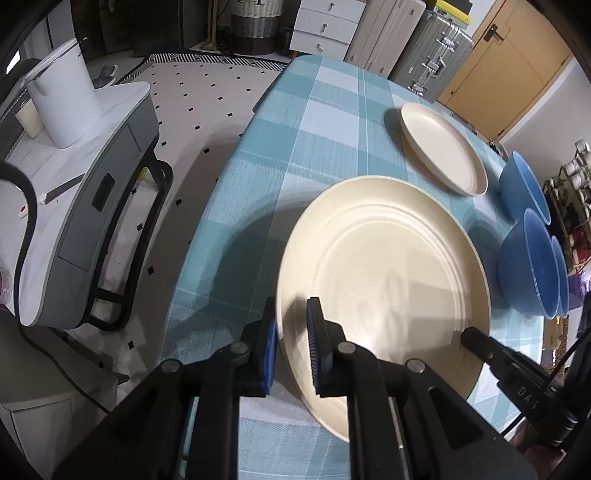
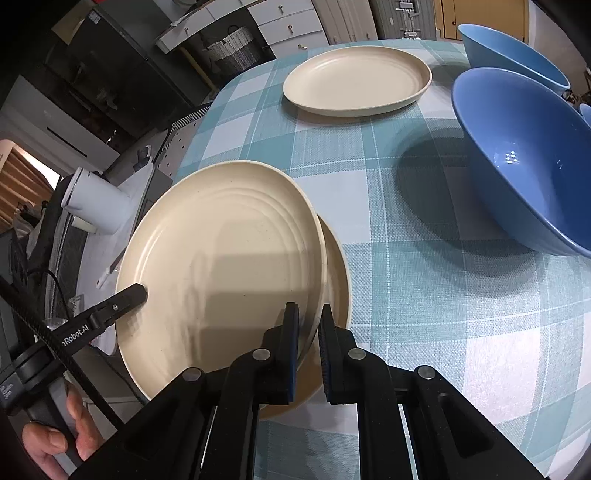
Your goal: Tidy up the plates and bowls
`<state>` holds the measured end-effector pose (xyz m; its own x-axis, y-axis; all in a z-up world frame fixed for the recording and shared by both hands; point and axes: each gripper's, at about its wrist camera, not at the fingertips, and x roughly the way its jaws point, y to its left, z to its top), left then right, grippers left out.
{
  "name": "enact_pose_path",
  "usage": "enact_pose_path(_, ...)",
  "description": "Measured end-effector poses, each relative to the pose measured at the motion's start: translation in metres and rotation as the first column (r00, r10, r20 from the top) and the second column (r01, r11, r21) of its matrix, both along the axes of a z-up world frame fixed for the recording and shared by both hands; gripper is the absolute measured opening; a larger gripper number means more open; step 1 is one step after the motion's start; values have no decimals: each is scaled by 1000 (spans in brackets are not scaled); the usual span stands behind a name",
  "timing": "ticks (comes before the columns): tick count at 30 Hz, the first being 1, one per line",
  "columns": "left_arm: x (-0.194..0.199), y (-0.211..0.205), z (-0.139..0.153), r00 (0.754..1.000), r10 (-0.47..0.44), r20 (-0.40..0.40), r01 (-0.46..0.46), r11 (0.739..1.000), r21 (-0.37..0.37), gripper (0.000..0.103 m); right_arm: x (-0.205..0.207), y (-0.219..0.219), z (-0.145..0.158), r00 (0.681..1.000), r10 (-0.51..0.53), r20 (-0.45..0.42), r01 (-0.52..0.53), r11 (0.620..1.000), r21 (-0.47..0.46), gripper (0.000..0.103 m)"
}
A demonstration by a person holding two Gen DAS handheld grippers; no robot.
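Note:
A cream plate (image 1: 384, 280) is held tilted above a second cream plate (image 2: 338, 273) lying on the checked tablecloth (image 2: 424, 295). My left gripper (image 1: 291, 347) is shut on the top plate's left rim. My right gripper (image 2: 308, 347) is shut on its right rim (image 2: 317, 229). Each gripper's finger shows in the other view: the right one in the left wrist view (image 1: 476, 341), the left one in the right wrist view (image 2: 125, 299). A third cream plate (image 1: 443, 147) (image 2: 356, 79) lies further back on the table. Blue bowls (image 1: 532, 266) (image 2: 524, 162) stand at the right, another blue bowl (image 1: 524, 184) (image 2: 509, 55) behind.
The table's left edge (image 1: 207, 229) drops to a dotted floor. A grey side cart (image 1: 92, 206) with a white kettle (image 1: 62, 96) stands left of the table. Suitcases (image 1: 432, 55) and a white drawer unit (image 1: 325, 29) stand beyond the far end.

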<state>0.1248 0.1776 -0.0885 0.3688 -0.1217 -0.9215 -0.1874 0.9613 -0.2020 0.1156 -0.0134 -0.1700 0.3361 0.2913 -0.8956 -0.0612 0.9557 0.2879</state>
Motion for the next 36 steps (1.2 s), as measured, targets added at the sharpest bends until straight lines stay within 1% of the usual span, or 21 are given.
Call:
enact_pose_path(3, -2, -1, -6, 1000, -2, -2, 2, 1000, 4, 12, -3, 2, 0, 1000, 18, 19, -17, 999, -34, 10)
enact_pose_path(8, -4, -3, -13, 1000, 0, -12, 0, 1000, -5, 12, -2, 2, -4, 999, 35, 1, -35, 998, -44, 10)
enact_pose_path(16, -6, -4, -16, 1000, -7, -15, 8, 1000, 14, 13, -8, 7, -4, 998, 53, 31, -50, 995, -87, 11)
enact_pose_path(19, -6, -4, -20, 1000, -6, -28, 6, 1000, 5, 13, -12, 10, -1, 996, 73, 51, -66, 990, -121, 11)
enact_pose_path(21, -7, -4, -22, 1000, -3, -20, 3, 1000, -3, 13, -14, 15, 0, 994, 85, 69, -74, 985, -155, 11)
enact_pose_path(23, -8, -5, -23, 1000, -6, -21, 6, 1000, -2, 13, -16, 15, 0, 993, 85, 77, -72, 984, -166, 11)
enact_pose_path(27, -9, -10, -26, 999, -26, -24, 26, 999, 20, 13, -19, 14, -2, 993, 82, 84, -65, 979, -194, 12)
enact_pose_path(29, -9, -12, -26, 999, -33, -20, 34, 999, 35, 13, -21, 17, -3, 991, 98, 94, -75, 971, -226, 12)
enact_pose_path(32, -9, -10, -26, 999, -28, -19, 28, 999, 22, 13, -24, 21, -5, 986, 127, 107, -94, 957, -274, 14)
enact_pose_path(36, -9, -8, -26, 1000, -26, -17, 26, 1000, 15, 13, -25, 21, -9, 987, 132, 96, -100, 954, -283, 14)
